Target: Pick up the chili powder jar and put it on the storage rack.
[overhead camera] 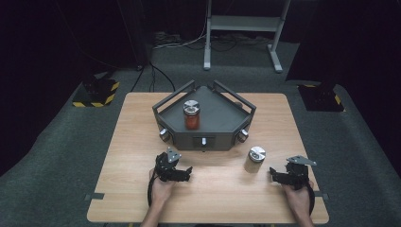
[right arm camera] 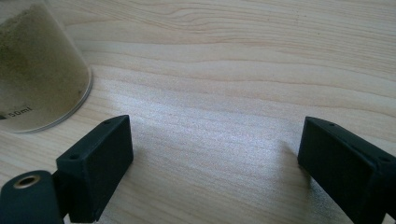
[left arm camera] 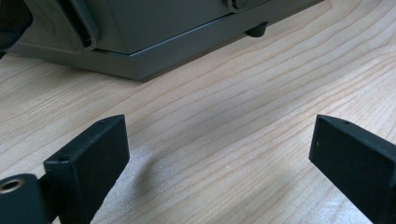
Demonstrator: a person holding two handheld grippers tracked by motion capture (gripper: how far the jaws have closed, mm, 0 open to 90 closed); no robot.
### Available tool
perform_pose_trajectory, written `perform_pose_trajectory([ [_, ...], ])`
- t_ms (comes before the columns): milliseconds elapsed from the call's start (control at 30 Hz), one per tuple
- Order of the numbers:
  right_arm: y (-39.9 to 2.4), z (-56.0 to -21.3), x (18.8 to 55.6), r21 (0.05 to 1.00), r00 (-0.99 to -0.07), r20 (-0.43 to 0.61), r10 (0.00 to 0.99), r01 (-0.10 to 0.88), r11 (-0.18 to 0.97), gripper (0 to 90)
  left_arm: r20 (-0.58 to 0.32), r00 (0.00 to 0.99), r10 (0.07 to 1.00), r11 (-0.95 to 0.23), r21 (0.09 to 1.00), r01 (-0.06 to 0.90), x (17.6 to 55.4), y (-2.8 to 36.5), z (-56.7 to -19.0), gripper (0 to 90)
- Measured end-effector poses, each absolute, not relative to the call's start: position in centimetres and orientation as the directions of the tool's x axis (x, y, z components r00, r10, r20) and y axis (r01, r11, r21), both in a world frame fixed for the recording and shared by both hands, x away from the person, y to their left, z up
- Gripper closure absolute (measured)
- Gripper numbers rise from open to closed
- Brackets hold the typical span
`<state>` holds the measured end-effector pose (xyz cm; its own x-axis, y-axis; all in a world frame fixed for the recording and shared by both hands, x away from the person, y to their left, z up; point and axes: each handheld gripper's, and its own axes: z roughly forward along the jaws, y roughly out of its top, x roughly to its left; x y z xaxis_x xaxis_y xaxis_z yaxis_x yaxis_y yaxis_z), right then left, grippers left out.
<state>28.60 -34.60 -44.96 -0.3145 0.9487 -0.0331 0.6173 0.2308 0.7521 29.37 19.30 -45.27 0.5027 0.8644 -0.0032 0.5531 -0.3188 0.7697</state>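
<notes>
High view: light wood-grain table [overhead camera: 132,198], grey angular tray [overhead camera: 222,118] w/ red-filled steel-lidded jar [overhead camera: 191,115] inside, tan-powder jar [overhead camera: 255,159] just left of right gripper [overhead camera: 276,176]; left gripper [overhead camera: 187,173] & right both spread, empty.

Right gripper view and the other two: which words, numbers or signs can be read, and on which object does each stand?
"50ml": low on the clear wall of the sand-filled jar, its left part cut by the picture edge.
Red-filled jar on the grey tray: no text readable.
</notes>
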Motion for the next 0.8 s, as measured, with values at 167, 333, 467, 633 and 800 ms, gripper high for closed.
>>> perform_pose_trajectory([
  [167, -34.60, -44.96, 28.60, 0.752, -0.314, -0.033, 0.949, 0.617, 0.231, 10.3, -0.002, 0.493, 0.870, -0.315, 0.768, 0.558, 29.41, 19.29, -45.48, 5.0],
  [333, -34.60, -44.96, 28.60, 0.752, -0.315, -0.033, 0.949, 0.617, 0.231, 10.3, 0.004, 0.491, 0.871, -0.321, 0.762, 0.563, 29.54, 19.22, -45.58, 5.1],
  [467, -34.60, -44.96, 28.60, 0.752, -0.314, -0.033, 0.949, 0.617, 0.231, 10.3, -0.002, 0.489, 0.873, -0.316, 0.760, 0.568, 29.64, 19.31, -45.73, 5.1],
  [633, -34.60, -44.96, 28.60, 0.752, -0.314, -0.033, 0.949, 0.617, 0.231, 10.3, -0.006, 0.489, 0.872, -0.317, 0.755, 0.574, 29.76, 19.20, -45.85, 5.2],
  [800, -34.60, -44.96, 28.60, 0.752, -0.314, -0.033, 0.949, 0.617, 0.231, 10.3, 0.003, 0.495, 0.869, -0.335, 0.741, 0.582, 29.96, 18.88, -45.69, 4.4],
])
